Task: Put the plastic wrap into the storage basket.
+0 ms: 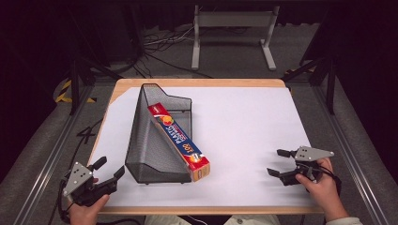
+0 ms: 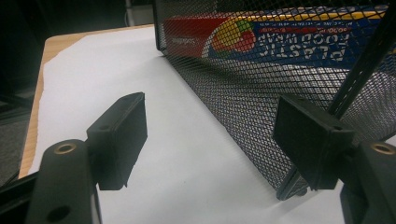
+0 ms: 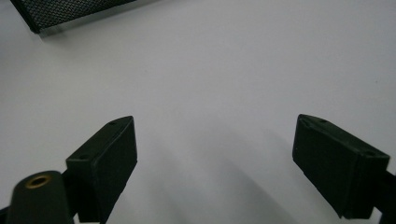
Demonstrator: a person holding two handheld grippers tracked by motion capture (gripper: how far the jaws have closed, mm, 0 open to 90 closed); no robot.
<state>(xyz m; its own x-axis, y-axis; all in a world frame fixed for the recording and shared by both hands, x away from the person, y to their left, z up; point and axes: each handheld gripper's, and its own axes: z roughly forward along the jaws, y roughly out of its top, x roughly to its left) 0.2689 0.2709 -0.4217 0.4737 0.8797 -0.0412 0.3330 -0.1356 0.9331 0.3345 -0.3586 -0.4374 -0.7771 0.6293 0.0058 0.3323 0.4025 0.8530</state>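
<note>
Wrap box (image 1: pixel 179 142) lies slanted in the mesh basket (image 1: pixel 150 154) at table's left-centre; left gripper (image 1: pixel 109 168) wide open, empty, beside basket's near corner; right gripper (image 1: pixel 278 162) wide open, empty, over bare paper (image 1: pixel 244 122).

A wooden desk (image 1: pixel 197 83) carries a large white sheet (image 1: pixel 253 131) that covers nearly all of its top. Directly on the sheet, toward nine o'clock of its centre, stands a black mesh basket (image 1: pixel 150 150), with a long plastic wrap box (image 1: pixel 180 140) leaning inside it.
</note>
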